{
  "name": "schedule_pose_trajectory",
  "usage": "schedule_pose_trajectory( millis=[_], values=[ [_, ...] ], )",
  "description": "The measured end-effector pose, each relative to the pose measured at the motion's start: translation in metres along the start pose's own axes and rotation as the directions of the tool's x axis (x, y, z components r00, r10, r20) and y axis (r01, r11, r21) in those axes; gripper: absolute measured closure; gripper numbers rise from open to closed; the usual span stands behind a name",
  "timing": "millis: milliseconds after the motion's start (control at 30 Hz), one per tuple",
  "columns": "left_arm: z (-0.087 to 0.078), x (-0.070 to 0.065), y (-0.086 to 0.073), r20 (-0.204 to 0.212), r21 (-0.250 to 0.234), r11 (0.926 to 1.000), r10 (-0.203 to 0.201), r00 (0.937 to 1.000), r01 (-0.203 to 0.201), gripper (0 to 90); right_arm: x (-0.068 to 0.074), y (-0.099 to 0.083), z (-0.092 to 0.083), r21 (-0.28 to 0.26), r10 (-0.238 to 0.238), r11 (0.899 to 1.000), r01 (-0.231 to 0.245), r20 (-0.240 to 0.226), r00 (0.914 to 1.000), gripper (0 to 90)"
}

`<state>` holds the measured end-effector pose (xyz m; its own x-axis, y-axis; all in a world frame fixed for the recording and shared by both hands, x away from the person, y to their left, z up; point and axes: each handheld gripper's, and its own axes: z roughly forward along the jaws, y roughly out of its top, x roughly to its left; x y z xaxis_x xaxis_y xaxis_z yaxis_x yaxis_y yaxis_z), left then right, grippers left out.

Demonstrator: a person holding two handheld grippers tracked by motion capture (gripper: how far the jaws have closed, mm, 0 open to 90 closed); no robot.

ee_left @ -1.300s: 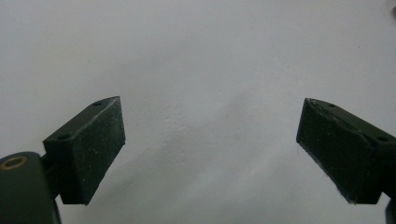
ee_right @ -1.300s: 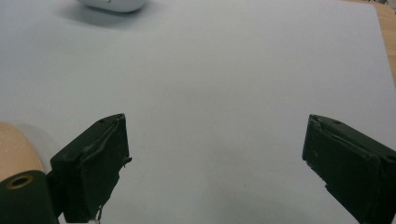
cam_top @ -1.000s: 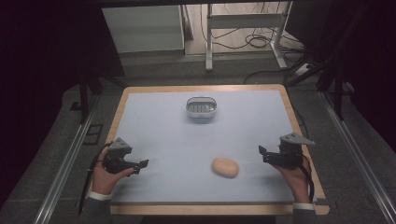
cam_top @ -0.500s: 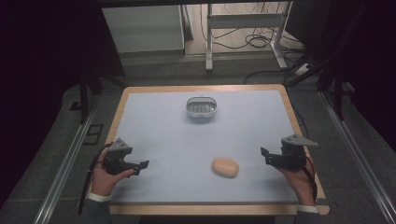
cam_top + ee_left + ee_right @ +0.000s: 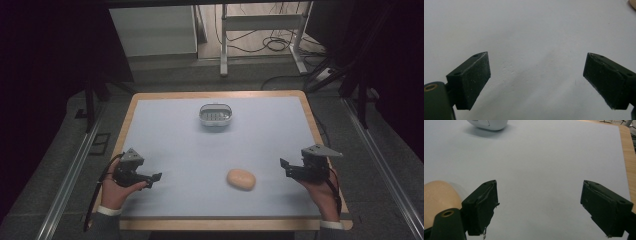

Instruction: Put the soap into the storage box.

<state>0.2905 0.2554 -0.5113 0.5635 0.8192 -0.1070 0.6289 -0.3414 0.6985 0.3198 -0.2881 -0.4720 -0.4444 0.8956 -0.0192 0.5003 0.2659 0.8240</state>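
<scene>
The pale blue-grey counter [image 5: 190, 145] has a light wooden border. The oval plastic basket [image 5: 216, 115] is white. The smooth rounded bread-like lump [image 5: 241, 179] is tan-orange. Both jaws are black.

bread roll [image 5: 437, 200]: cut by left edge, behind claw | white basket [image 5: 489, 124]: cropped at top

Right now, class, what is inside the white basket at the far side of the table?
The basket looks empty in the high view: only its floor with rows of small holes shows. The near wall hides a strip of the floor just behind it.
</scene>
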Motion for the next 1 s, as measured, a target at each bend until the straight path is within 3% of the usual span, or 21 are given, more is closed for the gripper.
schedule_pose_trajectory(
  millis=[133, 600, 1000],
  values=[
    [-0.006, 0.0, 0.0, 0.005, -0.018, 0.9998, -0.004, 1.0, 0.005, 7.7, 0.003, -0.002, -0.003, 0.014, 0.016, 1.0, -0.016, -0.013, 0.9998, 14.3],
    [-0.007, 0.001, 0.003, 0.02, -0.029, 0.9996, -0.003, 0.9998, 0.003, 7.8, 0.015, 0.014, -0.008, 0.083, -0.06, 0.995, 0.063, -0.037, 0.9975, 14.3],
    [-0.006, 0.001, 0.004, 0.026, -0.027, 0.9996, 0.0, 0.9997, 0.0, 7.8, 0.032, 0.034, -0.009, 0.125, -0.134, 0.982, 0.143, -0.082, 0.9876, 14.5]
  ],
)
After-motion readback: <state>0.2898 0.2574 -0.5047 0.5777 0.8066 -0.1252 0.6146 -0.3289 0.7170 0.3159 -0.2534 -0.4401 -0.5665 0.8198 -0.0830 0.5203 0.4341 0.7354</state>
